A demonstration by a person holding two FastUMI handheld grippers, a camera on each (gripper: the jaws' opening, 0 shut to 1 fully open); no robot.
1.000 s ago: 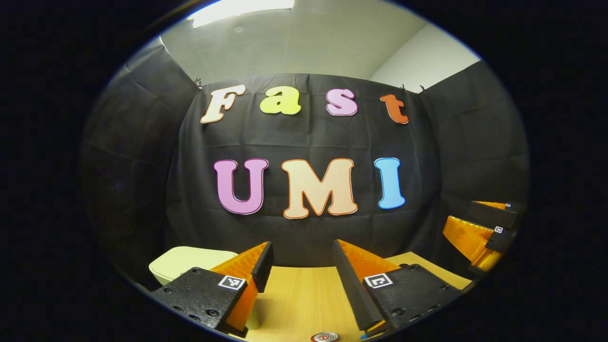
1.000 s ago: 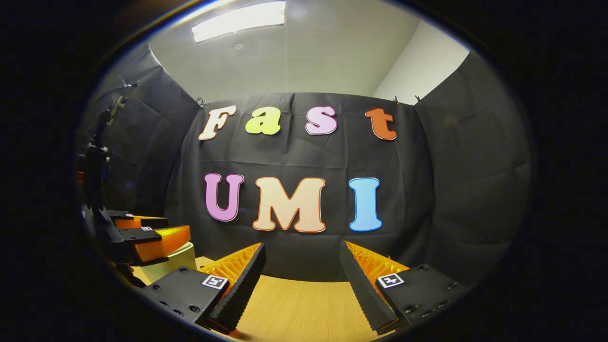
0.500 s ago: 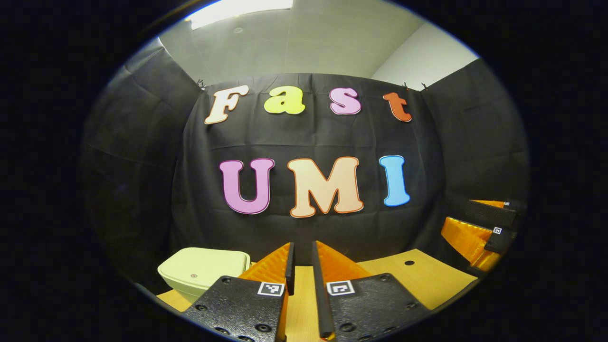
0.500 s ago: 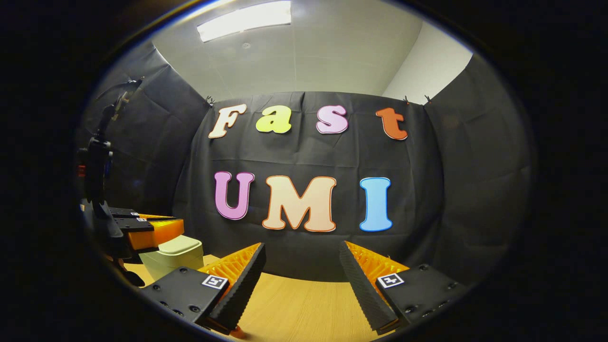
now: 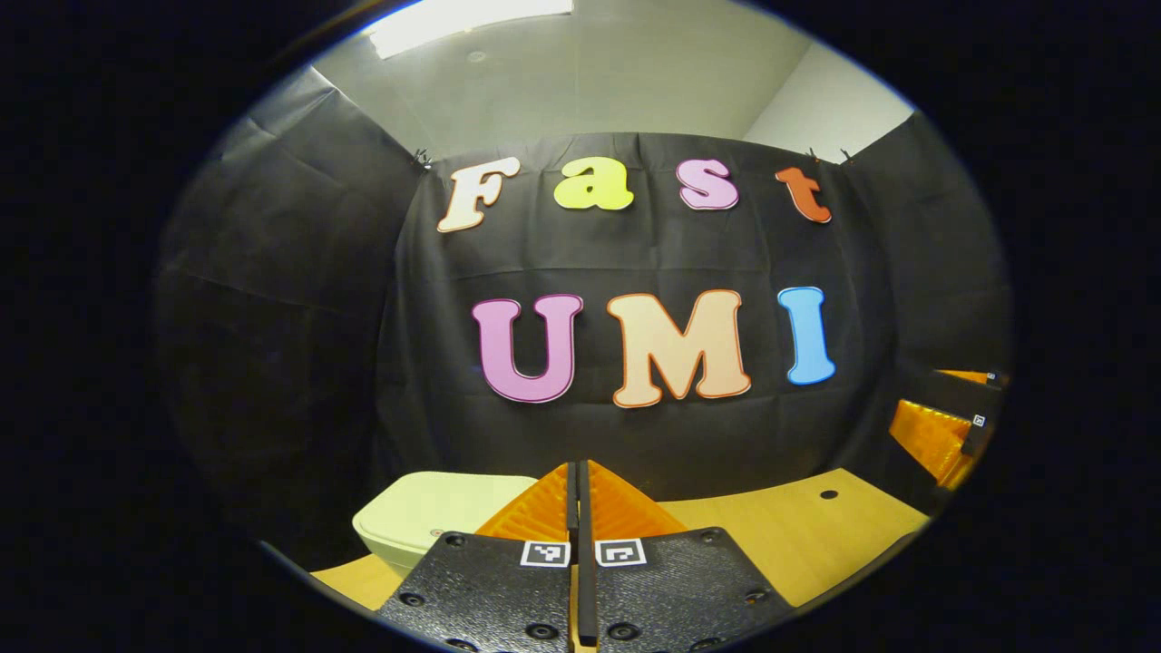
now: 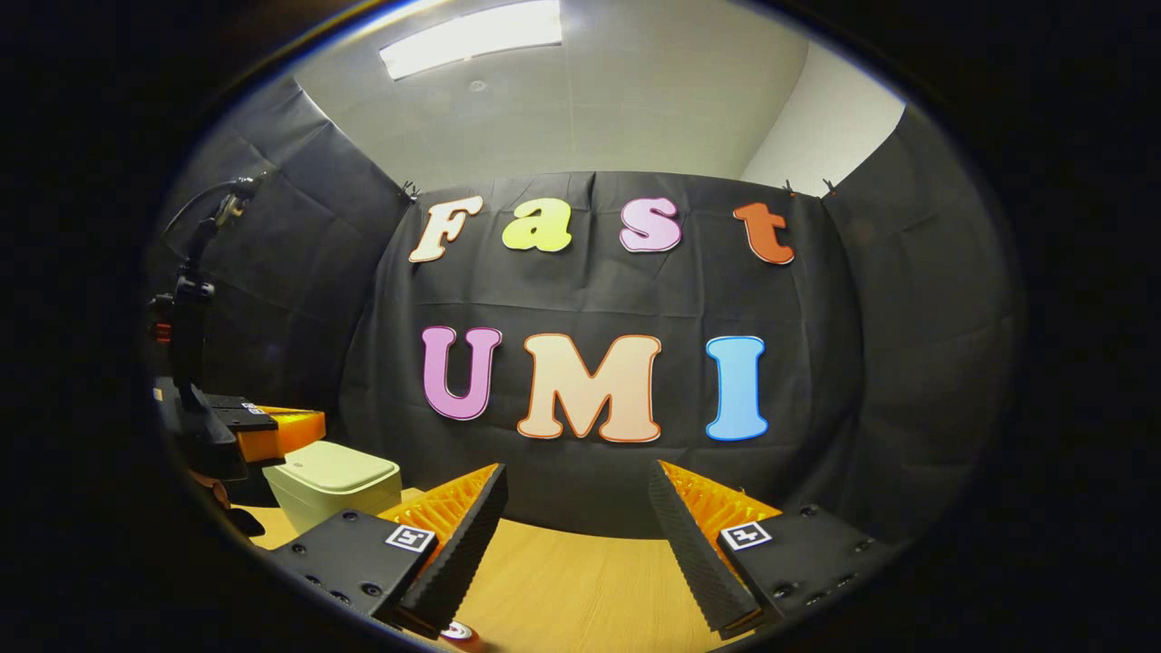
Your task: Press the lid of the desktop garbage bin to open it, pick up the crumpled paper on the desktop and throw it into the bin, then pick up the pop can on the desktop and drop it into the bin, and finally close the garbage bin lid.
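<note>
My left gripper (image 5: pixel 578 481) had its two fingers pressed together with nothing between them, hanging just above the wooden counter (image 5: pixel 780 535) and close beside the pale garbage bin (image 5: pixel 435 517), whose lid (image 5: pixel 444 503) lay flat and shut. I judged that lid to be stiff, smooth plastic on a spring catch, so closed fingertips made a fair blunt point for pressing down on its top; the bin looked light (it might skid if I pushed at its side instead of straight down). My right gripper (image 6: pixel 578 508) stood wide open and empty over the counter, well apart from the bin (image 6: pixel 336 481). At the bottom edge of its view sat the top of the pop can (image 6: pixel 458 632), thin-walled and slippery by my guess, best taken across its round body. The crumpled paper I could not place.
</note>
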